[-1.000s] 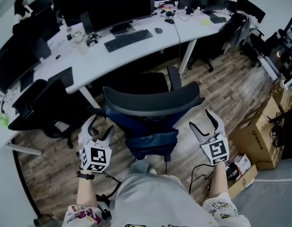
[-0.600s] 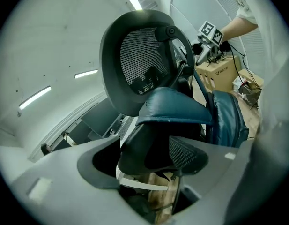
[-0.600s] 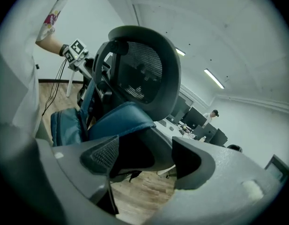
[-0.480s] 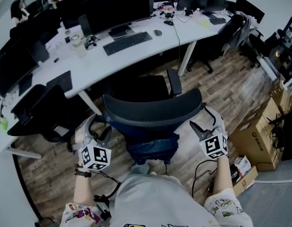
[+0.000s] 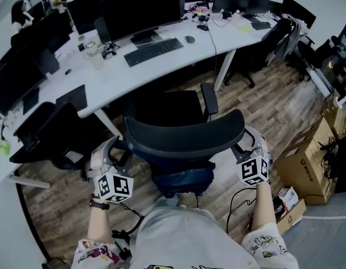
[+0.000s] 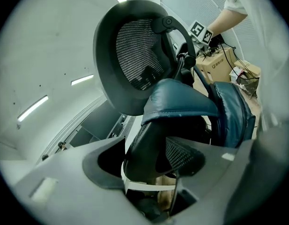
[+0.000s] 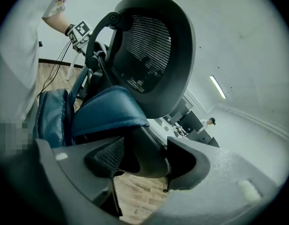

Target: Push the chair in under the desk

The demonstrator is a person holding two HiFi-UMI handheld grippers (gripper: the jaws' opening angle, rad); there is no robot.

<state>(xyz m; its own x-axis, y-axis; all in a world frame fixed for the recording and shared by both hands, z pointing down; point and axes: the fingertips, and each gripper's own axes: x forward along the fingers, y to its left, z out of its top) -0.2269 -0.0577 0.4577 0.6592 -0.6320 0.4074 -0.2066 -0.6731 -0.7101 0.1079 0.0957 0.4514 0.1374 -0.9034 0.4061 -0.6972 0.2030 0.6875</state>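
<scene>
chair (image 5: 164, 104): seat at the desk (image 5: 161, 67) near edge, not fully under | backrest (image 5: 184, 134): long axis runs gripper to gripper | left gripper (image 5: 118, 153), right gripper (image 5: 247, 144): jaws just closing, clamped on opposite backrest ends | push: likely straight toward desk, both hands evenly

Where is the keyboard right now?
In the head view, the keyboard lies on the white desk, upper middle, just in front of the big monitor, with the mouse to its right.
</scene>
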